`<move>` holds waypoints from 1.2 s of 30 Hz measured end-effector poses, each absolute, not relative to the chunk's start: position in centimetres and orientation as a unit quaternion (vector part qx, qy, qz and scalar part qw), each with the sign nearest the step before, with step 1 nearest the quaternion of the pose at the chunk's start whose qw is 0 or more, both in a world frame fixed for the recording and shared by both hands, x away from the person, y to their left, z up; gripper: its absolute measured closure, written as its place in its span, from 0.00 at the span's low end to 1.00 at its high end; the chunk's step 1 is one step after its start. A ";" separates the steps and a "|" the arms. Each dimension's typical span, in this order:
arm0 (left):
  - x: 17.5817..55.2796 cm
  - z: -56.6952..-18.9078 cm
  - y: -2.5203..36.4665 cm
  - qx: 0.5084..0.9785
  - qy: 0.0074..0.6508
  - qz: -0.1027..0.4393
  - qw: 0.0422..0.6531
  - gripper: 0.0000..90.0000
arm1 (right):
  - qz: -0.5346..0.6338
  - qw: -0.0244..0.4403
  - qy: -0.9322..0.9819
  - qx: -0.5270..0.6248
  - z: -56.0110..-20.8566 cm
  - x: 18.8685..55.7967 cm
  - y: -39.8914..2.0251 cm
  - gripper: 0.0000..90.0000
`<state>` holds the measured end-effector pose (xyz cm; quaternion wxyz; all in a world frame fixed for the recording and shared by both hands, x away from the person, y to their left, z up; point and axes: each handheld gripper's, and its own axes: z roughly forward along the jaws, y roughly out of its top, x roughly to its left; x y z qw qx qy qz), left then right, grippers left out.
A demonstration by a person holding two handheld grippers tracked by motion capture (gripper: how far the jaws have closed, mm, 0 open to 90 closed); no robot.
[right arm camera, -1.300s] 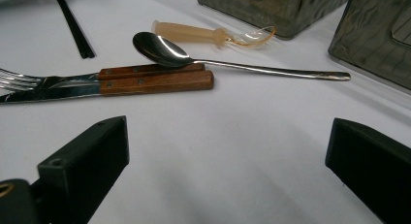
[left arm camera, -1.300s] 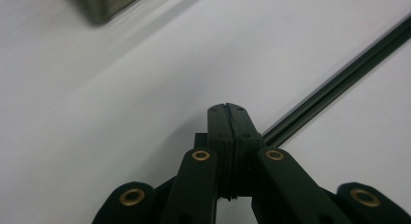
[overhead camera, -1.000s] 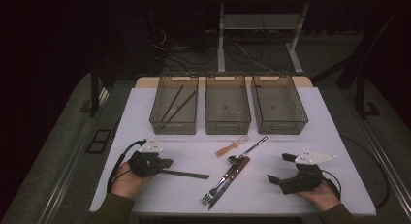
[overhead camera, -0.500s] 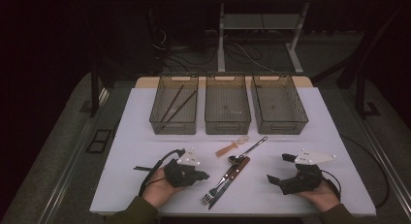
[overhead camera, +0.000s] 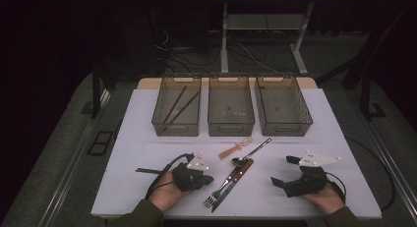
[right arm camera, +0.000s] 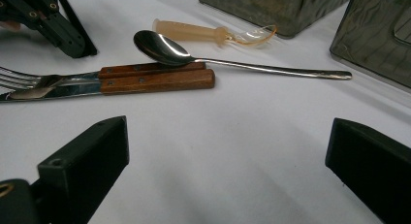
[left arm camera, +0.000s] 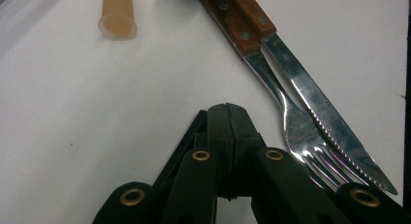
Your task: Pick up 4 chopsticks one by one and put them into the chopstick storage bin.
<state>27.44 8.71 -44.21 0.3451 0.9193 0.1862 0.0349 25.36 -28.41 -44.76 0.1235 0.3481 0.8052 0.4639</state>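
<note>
1. L gripper [overhead camera: 209,178] jaws pressed together, nothing held; fork [left arm camera: 310,149] lies just right of tips, by the knife [left arm camera: 329,120] on desk [overhead camera: 147,138].
2. Fork's long axis runs away from the jaws.
3. R gripper [overhead camera: 284,172] jaws spread, farther off.

Glossy steel fork [left arm camera: 310,151] and knife [left arm camera: 334,127], riveted wooden handles; matt white tabletop [overhead camera: 147,148].

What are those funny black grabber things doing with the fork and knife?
A person holds tongs in each hand. The left tongs, shut and empty, sit beside the fork and knife. The right tongs are open and hold nothing. A spoon lies nearby, and chopsticks sit in the left bin.
</note>
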 end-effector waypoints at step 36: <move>30.6 -44.5 7.6 0.910 0.207 0.068 0.353 1.00 | 0.464 0.123 0.805 0.348 -44.8 25.4 -28.4 0.02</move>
